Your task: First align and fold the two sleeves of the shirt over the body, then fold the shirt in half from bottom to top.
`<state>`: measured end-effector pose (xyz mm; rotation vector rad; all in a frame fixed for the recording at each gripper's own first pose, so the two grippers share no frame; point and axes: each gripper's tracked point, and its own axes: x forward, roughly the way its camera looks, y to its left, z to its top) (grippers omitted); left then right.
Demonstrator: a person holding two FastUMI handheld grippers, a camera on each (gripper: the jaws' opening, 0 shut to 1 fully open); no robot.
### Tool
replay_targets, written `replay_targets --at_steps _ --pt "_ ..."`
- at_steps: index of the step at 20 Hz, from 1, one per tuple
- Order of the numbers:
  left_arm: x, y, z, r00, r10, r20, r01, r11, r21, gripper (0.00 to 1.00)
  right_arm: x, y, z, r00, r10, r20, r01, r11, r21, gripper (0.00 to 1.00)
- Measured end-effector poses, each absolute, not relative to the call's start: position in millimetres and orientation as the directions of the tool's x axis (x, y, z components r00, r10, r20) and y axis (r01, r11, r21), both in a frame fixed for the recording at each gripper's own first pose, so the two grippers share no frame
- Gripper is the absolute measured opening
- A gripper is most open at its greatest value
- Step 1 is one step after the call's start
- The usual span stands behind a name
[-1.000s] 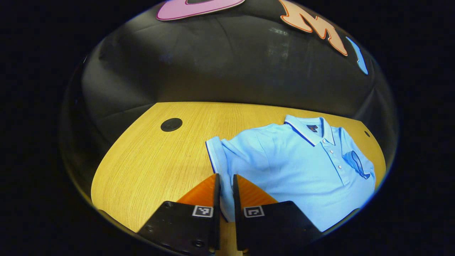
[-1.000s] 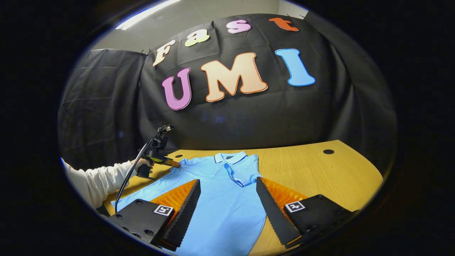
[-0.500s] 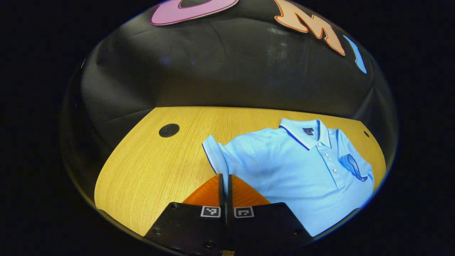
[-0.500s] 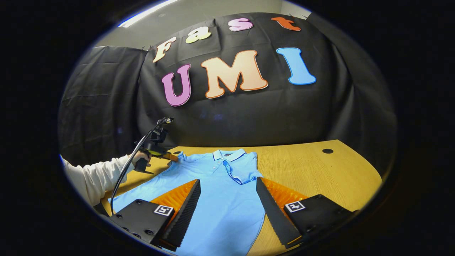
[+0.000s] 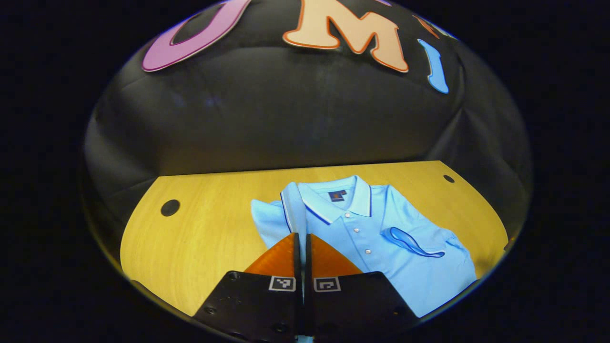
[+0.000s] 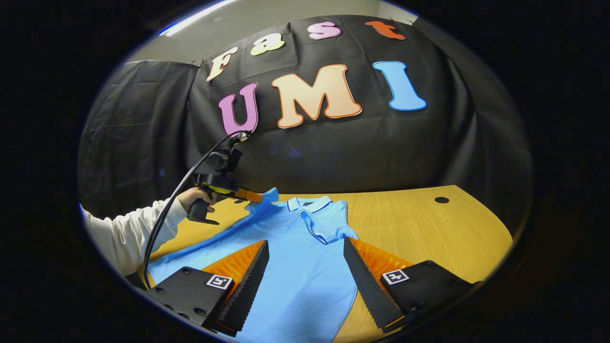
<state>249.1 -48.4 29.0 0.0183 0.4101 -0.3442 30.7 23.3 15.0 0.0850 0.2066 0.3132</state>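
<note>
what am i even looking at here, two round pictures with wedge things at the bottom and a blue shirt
No robot here: a person holds a handheld two-finger claw in each hand, and a fisheye camera rides on each claw, looking along its fingers. Those wedges are the fingers.

The left gripper view comes from the left claw. Its fingers are pressed together on the sleeve of the light blue polo shirt, lifting it off the wooden table toward the collar.

The right gripper view comes from the right claw, which is open and hovers over the shirt's lower body, holding nothing. Farther off it shows the left claw in the person's hand, white sleeve behind it. The shirt's other sleeve already lies folded over the chest.
</note>
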Motion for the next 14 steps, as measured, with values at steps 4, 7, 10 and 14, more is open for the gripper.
replay_targets --at_steps 4,7,10,14 --pt "248 -78 4 0.823 -0.357 -0.441 0.369 0.927 -0.062 0.01 32 23 12 0.929 0.312 -0.198 -0.296 0.949 0.109 0.98" --pt "245 -81 -2 0.814 -0.373 -0.446 0.371 0.924 -0.095 0.12 31 24 12 0.927 0.317 -0.202 -0.299 0.947 0.113 0.98" --pt "236 -69 8 0.836 -0.347 -0.426 0.349 0.934 -0.077 0.58 29 26 10 0.925 0.32 -0.205 -0.301 0.946 0.115 0.98" --pt "206 -48 29 0.871 -0.311 -0.381 0.315 0.948 -0.052 0.96 29 27 8 0.925 0.314 -0.214 -0.295 0.948 0.116 0.98"
